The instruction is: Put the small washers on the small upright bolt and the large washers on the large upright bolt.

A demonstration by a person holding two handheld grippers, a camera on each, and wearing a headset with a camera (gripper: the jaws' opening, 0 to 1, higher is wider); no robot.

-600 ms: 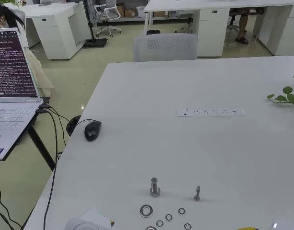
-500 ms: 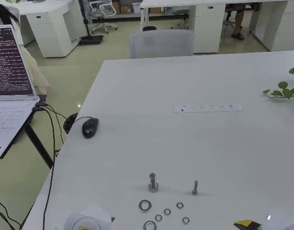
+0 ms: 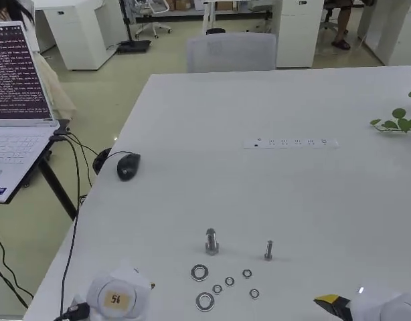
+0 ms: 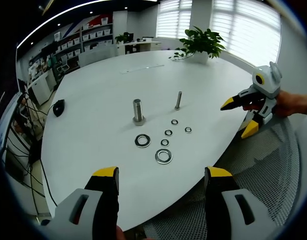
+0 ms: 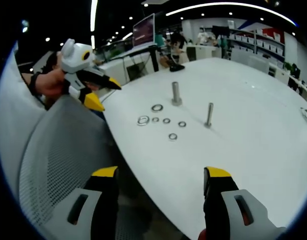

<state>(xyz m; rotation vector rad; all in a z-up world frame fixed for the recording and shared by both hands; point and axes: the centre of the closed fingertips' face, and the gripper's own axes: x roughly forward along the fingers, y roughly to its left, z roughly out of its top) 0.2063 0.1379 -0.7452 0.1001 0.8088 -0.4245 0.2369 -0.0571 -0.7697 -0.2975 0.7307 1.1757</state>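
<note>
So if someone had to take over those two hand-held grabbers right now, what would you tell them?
Left gripper: open, empty, hovering at the table's near edge.
Right gripper: open, empty, also at the near edge.
Large bolt and small bolt stand upright, both bare.
Two large washers and four small washers lie flat on the table just in front of the bolts.
Done: nothing yet.
Left: all six washers, each size onto its matching bolt.
</note>
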